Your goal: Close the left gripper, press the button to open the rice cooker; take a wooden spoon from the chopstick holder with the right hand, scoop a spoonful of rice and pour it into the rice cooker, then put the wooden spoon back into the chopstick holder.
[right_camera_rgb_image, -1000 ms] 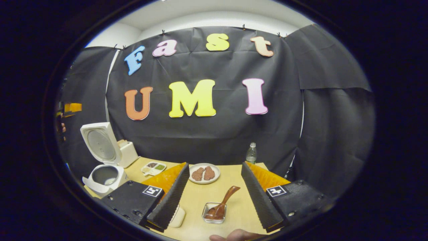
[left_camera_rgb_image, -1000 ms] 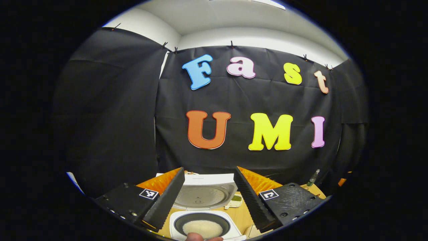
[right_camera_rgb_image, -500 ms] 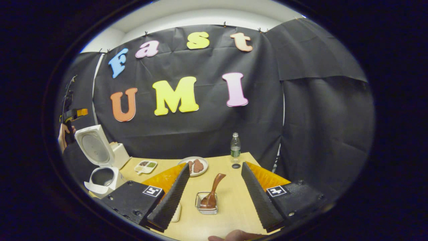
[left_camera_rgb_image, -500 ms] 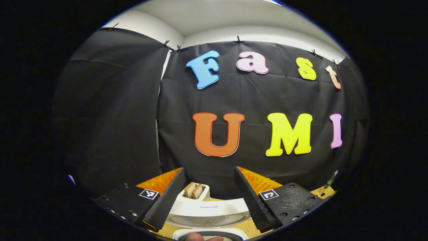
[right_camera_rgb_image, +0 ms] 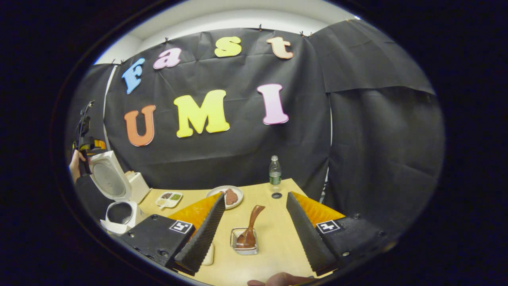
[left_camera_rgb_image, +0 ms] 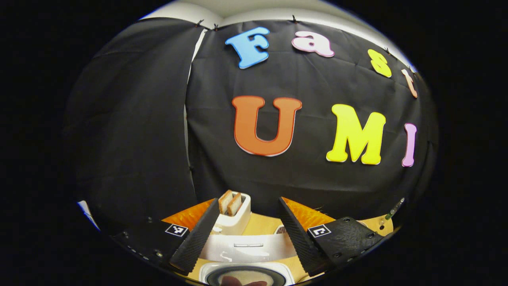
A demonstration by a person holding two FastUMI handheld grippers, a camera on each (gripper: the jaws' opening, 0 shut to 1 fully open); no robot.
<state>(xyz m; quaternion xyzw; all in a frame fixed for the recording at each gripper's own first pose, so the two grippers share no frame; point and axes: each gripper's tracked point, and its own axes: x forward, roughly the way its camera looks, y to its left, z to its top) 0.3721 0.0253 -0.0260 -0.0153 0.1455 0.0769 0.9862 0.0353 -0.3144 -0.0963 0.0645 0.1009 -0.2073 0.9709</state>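
Note:
In the right gripper view the white rice cooker (right_camera_rgb_image: pixel 119 212) stands at the table's left with its lid (right_camera_rgb_image: pixel 106 179) raised. A brown wooden spoon (right_camera_rgb_image: pixel 251 224) leans in a small square holder (right_camera_rgb_image: pixel 243 245) on the table, between my open right gripper's (right_camera_rgb_image: pixel 254 198) fingers and apart from them. Far left, a hand (right_camera_rgb_image: pixel 74 167) holds my left gripper (right_camera_rgb_image: pixel 85 145) above the cooker. In the left gripper view my left gripper (left_camera_rgb_image: pixel 248 200) is open over the cooker's pot (left_camera_rgb_image: pixel 246 276), with the lid's edge (left_camera_rgb_image: pixel 247 248) just beyond. Rice lies in the pot, partly hidden.
A white toaster (left_camera_rgb_image: pixel 234 212) with two bread slices stands behind the cooker. On the wooden table (right_camera_rgb_image: pixel 274 254) are a divided dish (right_camera_rgb_image: pixel 169 198), a plate (right_camera_rgb_image: pixel 227 196) of brown food, a water bottle (right_camera_rgb_image: pixel 274 174) and its cap (right_camera_rgb_image: pixel 276 195). A white object (right_camera_rgb_image: pixel 208 254) peeks from under my right gripper's left finger.
The left gripper view has swung so the toaster and lid edge sit higher and the pot nearly leaves the bottom. The right gripper drifted, bringing the spoon and holder between its fingers.

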